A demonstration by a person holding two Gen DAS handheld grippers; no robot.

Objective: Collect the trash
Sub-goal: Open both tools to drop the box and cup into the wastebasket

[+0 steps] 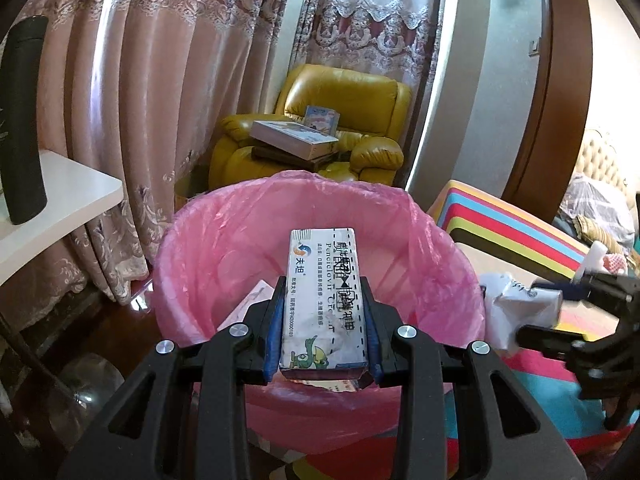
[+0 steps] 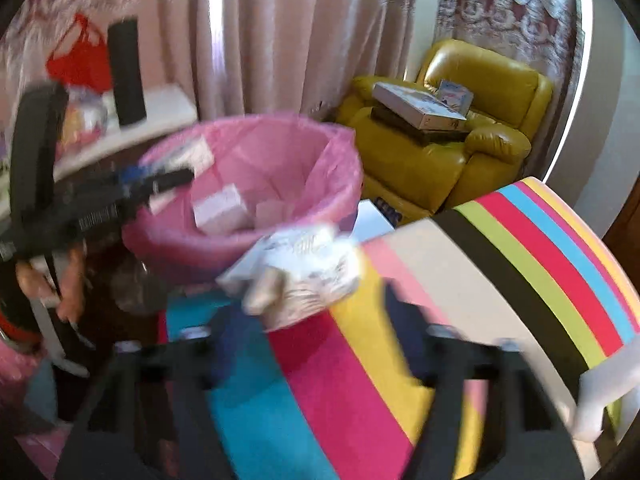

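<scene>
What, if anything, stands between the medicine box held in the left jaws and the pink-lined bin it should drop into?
Nothing visible does. The medicine box, clamped in the left gripper, hangs directly over the open mouth of the pink-lined bin; only earlier trash lies inside. The right gripper with crumpled paper stays off to the side.
</scene>
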